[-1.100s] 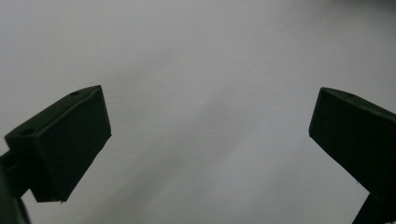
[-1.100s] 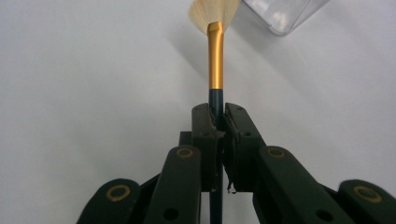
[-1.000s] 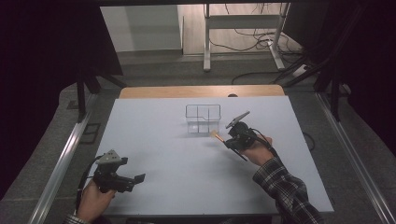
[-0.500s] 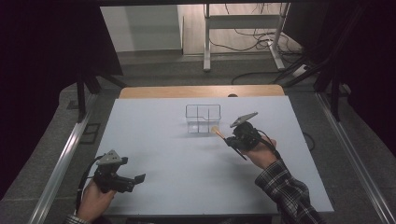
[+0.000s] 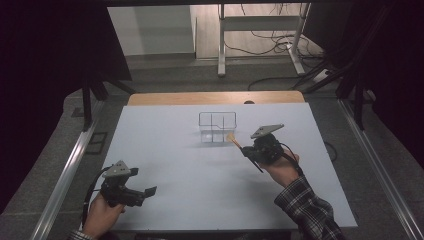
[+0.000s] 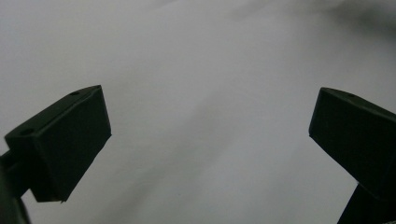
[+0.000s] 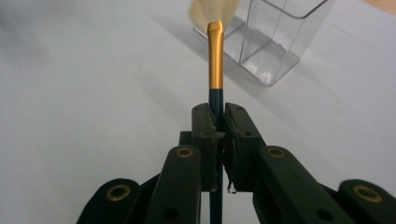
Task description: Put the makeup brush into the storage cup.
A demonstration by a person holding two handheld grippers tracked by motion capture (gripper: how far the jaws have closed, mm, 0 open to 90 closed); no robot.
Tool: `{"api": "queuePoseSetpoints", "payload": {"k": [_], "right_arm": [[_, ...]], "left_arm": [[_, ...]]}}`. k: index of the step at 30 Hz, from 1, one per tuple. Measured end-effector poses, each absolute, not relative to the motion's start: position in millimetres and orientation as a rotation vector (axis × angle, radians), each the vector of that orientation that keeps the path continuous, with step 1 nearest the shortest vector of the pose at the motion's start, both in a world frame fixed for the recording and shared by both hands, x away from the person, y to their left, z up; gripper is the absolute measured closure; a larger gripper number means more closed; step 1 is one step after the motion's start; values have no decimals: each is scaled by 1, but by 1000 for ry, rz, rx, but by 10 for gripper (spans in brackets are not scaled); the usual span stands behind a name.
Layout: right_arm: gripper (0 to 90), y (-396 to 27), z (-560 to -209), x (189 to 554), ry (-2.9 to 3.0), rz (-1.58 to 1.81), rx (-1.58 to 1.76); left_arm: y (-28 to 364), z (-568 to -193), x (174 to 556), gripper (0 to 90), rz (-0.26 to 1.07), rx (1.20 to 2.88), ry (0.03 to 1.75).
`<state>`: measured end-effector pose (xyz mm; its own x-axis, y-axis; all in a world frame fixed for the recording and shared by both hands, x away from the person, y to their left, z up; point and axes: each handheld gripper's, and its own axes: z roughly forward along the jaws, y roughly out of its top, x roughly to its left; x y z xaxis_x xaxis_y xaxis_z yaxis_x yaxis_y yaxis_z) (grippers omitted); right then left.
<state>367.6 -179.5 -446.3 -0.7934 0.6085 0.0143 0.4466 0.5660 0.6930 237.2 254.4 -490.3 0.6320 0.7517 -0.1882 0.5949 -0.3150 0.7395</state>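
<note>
My right gripper is shut on a paintbrush with a dark handle, a gold ferrule and pale bristles. It holds the brush above the white table, bristles pointing at the clear plastic holder, just short of its near right corner. The brush's dark handle tip sticks out behind the gripper. My left gripper rests low at the table's near left, jaws wide open with nothing but bare table between them.
The white table has a wooden strip along its far edge. A metal rail runs along the left side and another along the right. Cables and a white frame stand on the floor beyond.
My right gripper has carried the brush up and a little to the right, its bristles staying near the holder. The left gripper has not moved.
</note>
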Motion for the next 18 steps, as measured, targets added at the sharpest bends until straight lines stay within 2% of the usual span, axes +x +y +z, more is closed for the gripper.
{"api": "queuePoseSetpoints", "payload": {"k": [18], "right_arm": [[835,-187,-440,343,2507,1124,856]], "left_arm": [[249,-490,239,0,229,2070,1108]]}}
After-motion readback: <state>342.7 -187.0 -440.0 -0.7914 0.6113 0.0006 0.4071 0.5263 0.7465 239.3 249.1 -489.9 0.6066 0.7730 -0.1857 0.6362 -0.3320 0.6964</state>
